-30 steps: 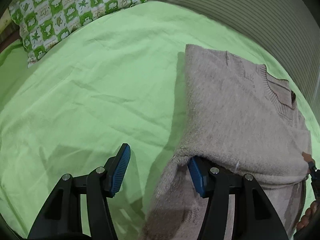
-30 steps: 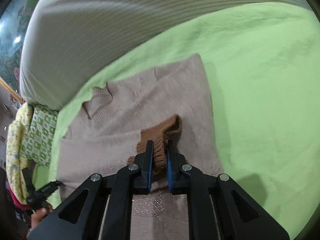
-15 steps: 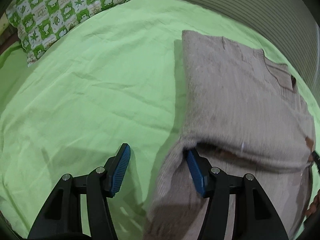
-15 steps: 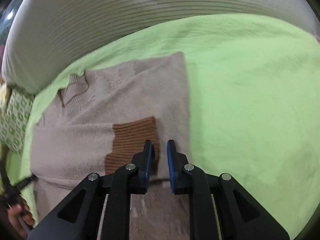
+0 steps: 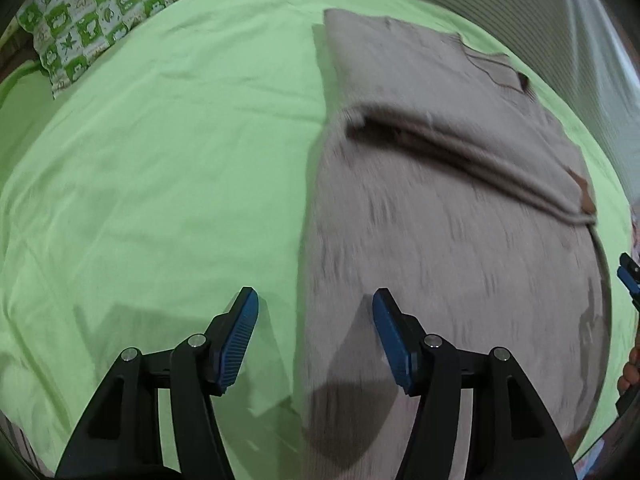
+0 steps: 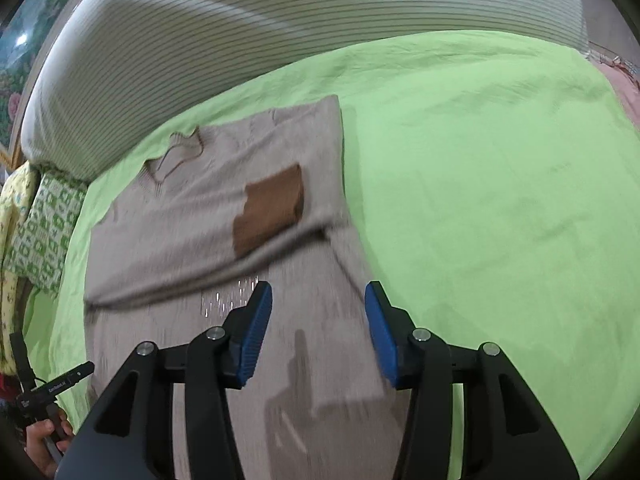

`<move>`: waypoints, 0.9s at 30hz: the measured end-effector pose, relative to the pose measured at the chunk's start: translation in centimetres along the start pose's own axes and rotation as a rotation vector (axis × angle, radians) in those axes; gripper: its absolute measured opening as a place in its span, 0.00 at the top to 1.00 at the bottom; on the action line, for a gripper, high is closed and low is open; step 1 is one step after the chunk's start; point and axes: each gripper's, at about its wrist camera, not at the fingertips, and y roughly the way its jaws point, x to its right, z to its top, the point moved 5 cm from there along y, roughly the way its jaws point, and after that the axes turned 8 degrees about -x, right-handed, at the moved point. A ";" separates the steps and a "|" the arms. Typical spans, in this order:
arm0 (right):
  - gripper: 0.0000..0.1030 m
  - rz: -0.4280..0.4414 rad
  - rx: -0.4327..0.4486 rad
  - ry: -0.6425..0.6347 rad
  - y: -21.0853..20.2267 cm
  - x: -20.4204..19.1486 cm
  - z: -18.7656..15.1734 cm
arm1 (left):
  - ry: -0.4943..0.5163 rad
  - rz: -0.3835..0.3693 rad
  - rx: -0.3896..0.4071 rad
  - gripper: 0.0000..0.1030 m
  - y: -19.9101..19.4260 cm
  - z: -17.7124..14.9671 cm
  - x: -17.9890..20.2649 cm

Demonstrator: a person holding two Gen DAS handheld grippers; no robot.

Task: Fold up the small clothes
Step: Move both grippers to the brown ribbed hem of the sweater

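A beige sweater (image 6: 224, 216) lay on the green bed sheet (image 6: 500, 168), sleeves folded across its chest, a brown cuff (image 6: 272, 208) uppermost. Both claws, left claw (image 5: 316, 338) and right claw (image 6: 318, 332), hovered spread and empty over its lower half. A careless hem lift could likely drag the sleeves loose. Beyond the sweater sat a patterned pillow (image 5: 96, 12) and a striped bolster (image 6: 280, 32).

The left gripper (image 5: 316, 336) and right gripper (image 6: 318, 330) look alike: matte black angular arms with triangular cut-outs, round silver screws at the joints, and ribbed blue pads (image 6: 256, 334) on the fingers. Bare skin of a hand (image 6: 40, 440) shows at one edge.
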 end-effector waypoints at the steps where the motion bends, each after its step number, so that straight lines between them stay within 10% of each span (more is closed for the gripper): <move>1: 0.52 0.000 -0.001 0.007 -0.3 0.1 -0.6 | 0.001 -0.009 -0.005 0.40 -0.2 -0.7 0.1; 27: 0.52 -0.071 -0.086 0.057 -6.1 4.0 -12.4 | 0.092 -0.171 -0.137 0.29 -2.4 -16.7 0.8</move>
